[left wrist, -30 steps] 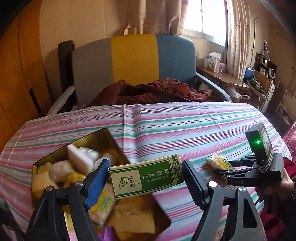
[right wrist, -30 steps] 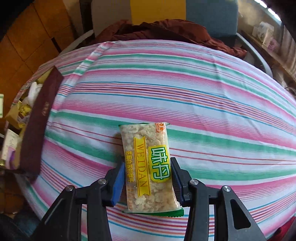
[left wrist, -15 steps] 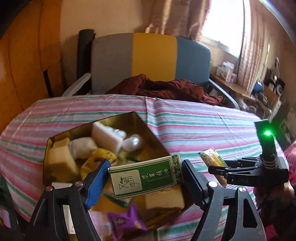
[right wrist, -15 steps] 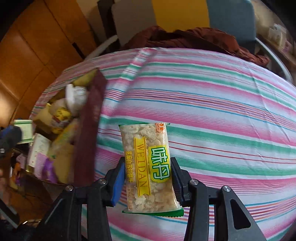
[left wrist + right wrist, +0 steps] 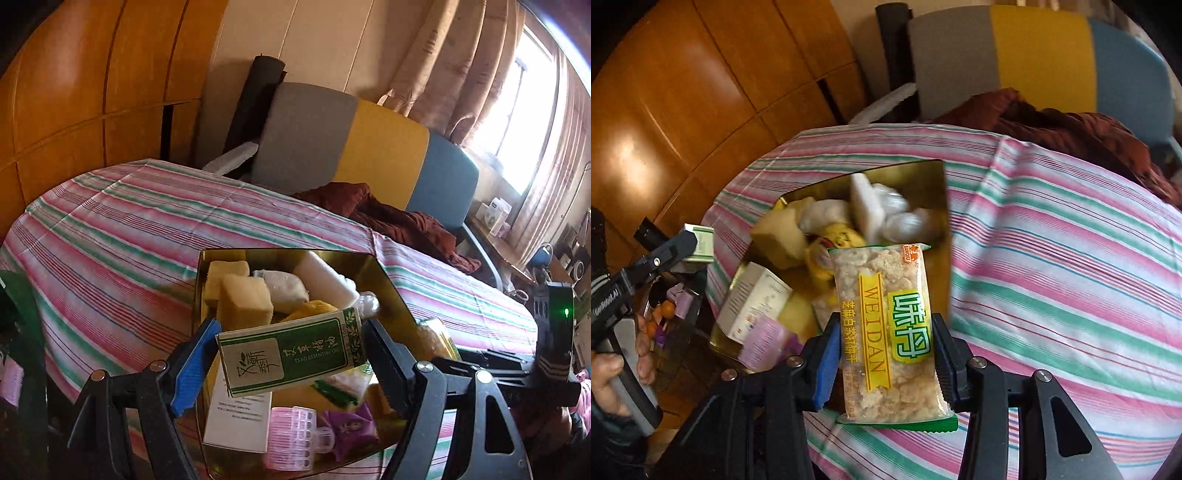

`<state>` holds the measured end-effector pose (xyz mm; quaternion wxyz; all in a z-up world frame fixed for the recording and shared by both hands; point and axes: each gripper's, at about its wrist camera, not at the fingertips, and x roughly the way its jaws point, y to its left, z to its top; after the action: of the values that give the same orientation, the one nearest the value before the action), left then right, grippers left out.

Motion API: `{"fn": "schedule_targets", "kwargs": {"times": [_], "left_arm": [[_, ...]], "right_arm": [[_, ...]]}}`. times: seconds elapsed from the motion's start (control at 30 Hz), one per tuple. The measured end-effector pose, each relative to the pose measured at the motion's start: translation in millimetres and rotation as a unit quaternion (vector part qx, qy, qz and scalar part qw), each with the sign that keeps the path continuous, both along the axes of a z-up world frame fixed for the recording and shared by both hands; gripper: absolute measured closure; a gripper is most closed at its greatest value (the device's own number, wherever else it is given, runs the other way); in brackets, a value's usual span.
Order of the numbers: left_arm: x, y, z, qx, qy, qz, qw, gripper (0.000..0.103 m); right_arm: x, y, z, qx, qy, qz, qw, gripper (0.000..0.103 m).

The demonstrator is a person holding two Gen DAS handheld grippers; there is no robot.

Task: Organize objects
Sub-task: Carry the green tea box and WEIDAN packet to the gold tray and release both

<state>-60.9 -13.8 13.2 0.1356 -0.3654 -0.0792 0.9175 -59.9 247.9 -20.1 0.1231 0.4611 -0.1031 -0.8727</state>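
Grippers over the gold tin, each clamped on a package.

Left gripper [image 5: 291, 354], low in the left wrist view, has its jaws closed across the ends of a green-and-white essential oil box [image 5: 290, 352], held tilted above the near half of the gold tin [image 5: 388, 280]. Right gripper [image 5: 884, 363], bottom centre of the right wrist view, pinches the lower part of a Weidan cracker packet [image 5: 890, 325] standing upright, its top overlapping the tin's right side. Tin sits on the striped tablecloth [image 5: 1052, 258], filled with wrapped snacks, a white carton [image 5: 753, 299], pink hair rollers [image 5: 291, 435] and a purple sachet [image 5: 349, 424]. A hand [image 5: 613, 365] grips the left tool's handle at the frame's left edge.
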Motion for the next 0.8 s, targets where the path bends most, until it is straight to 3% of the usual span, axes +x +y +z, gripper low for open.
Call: {"fn": "schedule_targets", "kwargs": {"times": [0.43, 0.8], "left_arm": [[-6.8, 50.3, -1.3, -0.080, 0.030, -0.022, 0.9961, 0.023], [-11.5, 62.1, -10.7, -0.093, 0.023, -0.028, 0.9950, 0.023]], "right_arm": [[-39.4, -18.9, -6.5, 0.009, -0.008, 0.000, 1.000, 0.056], [-38.5, -8.4, -15.6, -0.004, -0.016, -0.021, 1.000, 0.055]]}}
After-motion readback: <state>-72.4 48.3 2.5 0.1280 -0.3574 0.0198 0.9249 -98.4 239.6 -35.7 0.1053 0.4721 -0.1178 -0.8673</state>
